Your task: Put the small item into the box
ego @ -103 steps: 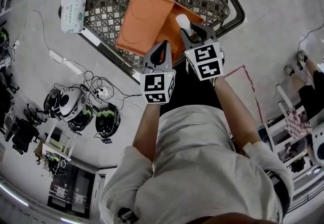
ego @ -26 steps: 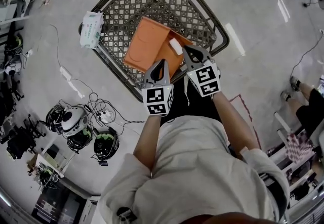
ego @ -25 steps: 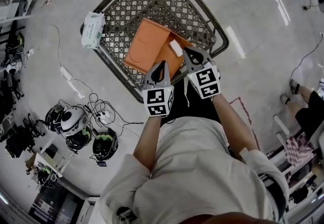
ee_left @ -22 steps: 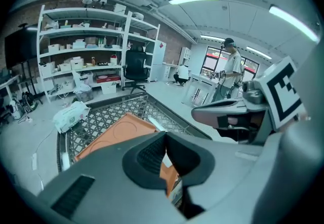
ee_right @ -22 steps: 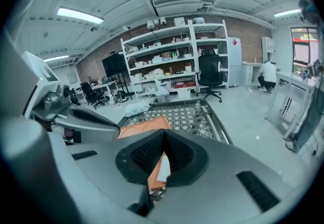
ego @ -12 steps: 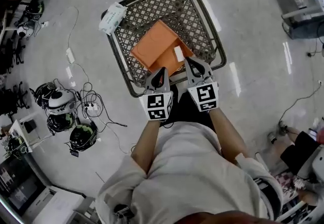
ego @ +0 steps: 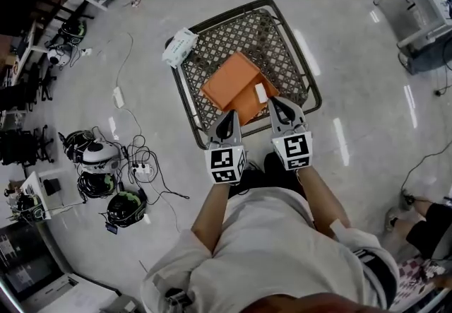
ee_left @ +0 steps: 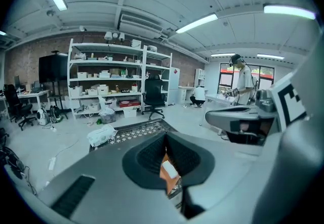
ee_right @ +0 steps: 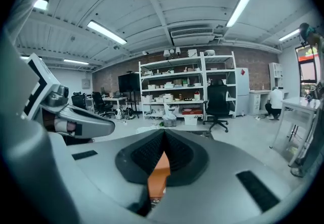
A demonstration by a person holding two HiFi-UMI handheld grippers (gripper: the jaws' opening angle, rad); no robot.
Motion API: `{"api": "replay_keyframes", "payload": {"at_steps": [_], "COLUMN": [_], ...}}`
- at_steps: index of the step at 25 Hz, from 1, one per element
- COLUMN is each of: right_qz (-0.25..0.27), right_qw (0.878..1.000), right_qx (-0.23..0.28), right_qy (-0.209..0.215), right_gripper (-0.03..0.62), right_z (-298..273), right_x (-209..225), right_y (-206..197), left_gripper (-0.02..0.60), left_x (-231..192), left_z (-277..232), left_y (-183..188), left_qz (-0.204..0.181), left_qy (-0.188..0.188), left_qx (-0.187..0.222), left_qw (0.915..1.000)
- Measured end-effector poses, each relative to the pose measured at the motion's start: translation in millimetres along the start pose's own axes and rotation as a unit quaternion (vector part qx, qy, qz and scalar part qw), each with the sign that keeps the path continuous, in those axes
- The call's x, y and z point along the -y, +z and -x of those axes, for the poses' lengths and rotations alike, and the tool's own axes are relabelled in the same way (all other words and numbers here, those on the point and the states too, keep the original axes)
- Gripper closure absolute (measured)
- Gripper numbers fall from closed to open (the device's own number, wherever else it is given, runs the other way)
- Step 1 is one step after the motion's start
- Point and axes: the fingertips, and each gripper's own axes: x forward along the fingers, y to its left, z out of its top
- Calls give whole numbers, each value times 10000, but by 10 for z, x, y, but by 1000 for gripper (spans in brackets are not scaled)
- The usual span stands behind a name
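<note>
An orange box lies flat on the dark lattice table. A small white item rests on the box's near right part. Both grippers hover at the table's near edge, side by side, tips toward the box. My left gripper is shut and holds nothing. My right gripper is also shut and empty, its tips just short of the white item. Past the closed left gripper I see the box and the white item. Below the closed right gripper only the box shows.
A white pack of wipes lies on the table's far left corner. Helmets and cables lie on the floor to the left. Shelving and an office chair stand across the room. A person stands at the back.
The white item, held by the right gripper four seconds ago, now lies on the box. Both grippers have drawn back toward the table's near edge, and the head view has risen.
</note>
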Motion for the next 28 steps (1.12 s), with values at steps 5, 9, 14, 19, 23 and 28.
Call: {"api": "replay_keyframes", "payload": {"at_steps": [5,9,14,19,23,28], "right_qz": [36,228,495,577,759,928], "right_qw": [9998,9990,9965,9931,9884,9865], "right_qx": [58,204,482,803,1115,1237], "right_qy": [-167,-326,-461,-634,-694,-544], "right_gripper": [591,591,591,591,591,591], "right_z": [206,425,744,1141,1274,1352], "right_x": [-245,-458,-761,-971,-1074,-1212], "right_y": [52,177,434,742,948,1128], "left_gripper": [572,572,572,572,572,572], "left_x": [-84,-94,-156,-71,-55,-9], "left_z": [368,651,1035,1396,1500,1637], "left_y": [8,14,121,317,458,486], "left_qz": [42,-31,-15,-154,-300,-437], "left_qy": [16,-79,-149,-287,-378,-330], "left_qx": [212,408,782,1191,1433,1478], "left_qw": [9998,9991,9968,9923,9885,9875]}}
